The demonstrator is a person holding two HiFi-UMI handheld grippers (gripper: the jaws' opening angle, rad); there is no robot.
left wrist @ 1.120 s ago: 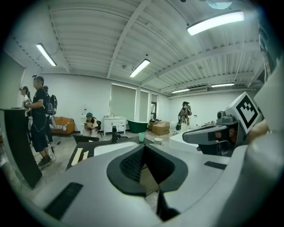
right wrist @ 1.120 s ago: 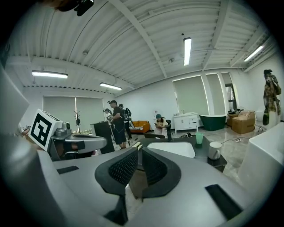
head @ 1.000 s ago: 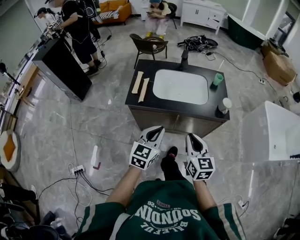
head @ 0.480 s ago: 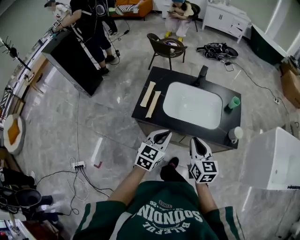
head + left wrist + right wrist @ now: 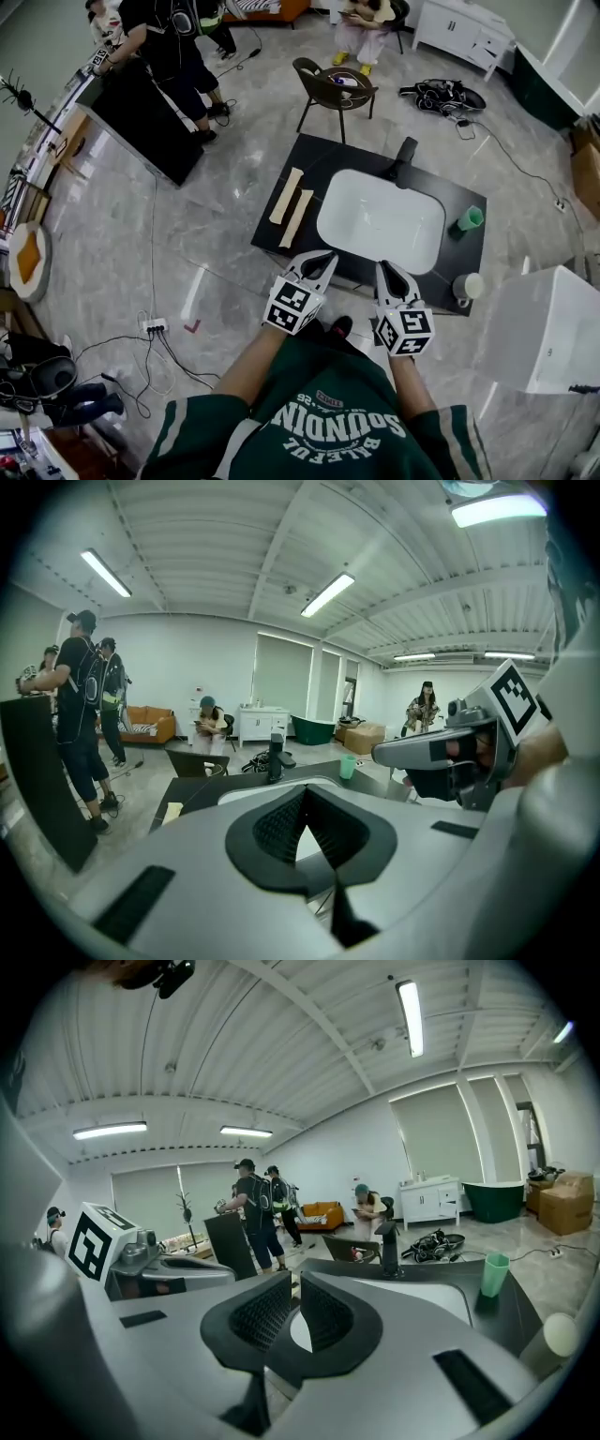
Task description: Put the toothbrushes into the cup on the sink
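Two pale wooden toothbrushes (image 5: 286, 195) (image 5: 300, 217) lie side by side on the left end of the black counter (image 5: 469, 258), beside the white sink basin (image 5: 380, 220). On the counter's right end stands a green cup (image 5: 471, 218), also in the left gripper view (image 5: 348, 767) and the right gripper view (image 5: 493, 1274). A white cup (image 5: 467, 286) sits at the near right corner. My left gripper (image 5: 325, 257) (image 5: 305, 794) and right gripper (image 5: 384, 267) (image 5: 295, 1288) hover at the counter's near edge, both shut and empty.
A black faucet (image 5: 405, 155) rises at the basin's far side. Behind the counter stand a dark chair (image 5: 333, 89), a seated person and standing people by a black panel (image 5: 141, 122). To the right is a white tub (image 5: 548, 328). A power strip (image 5: 153, 326) and cables lie on the floor at the left.
The counter has come nearer in the head view. Both grippers moved forward from over the floor to the counter's near edge, still shut.
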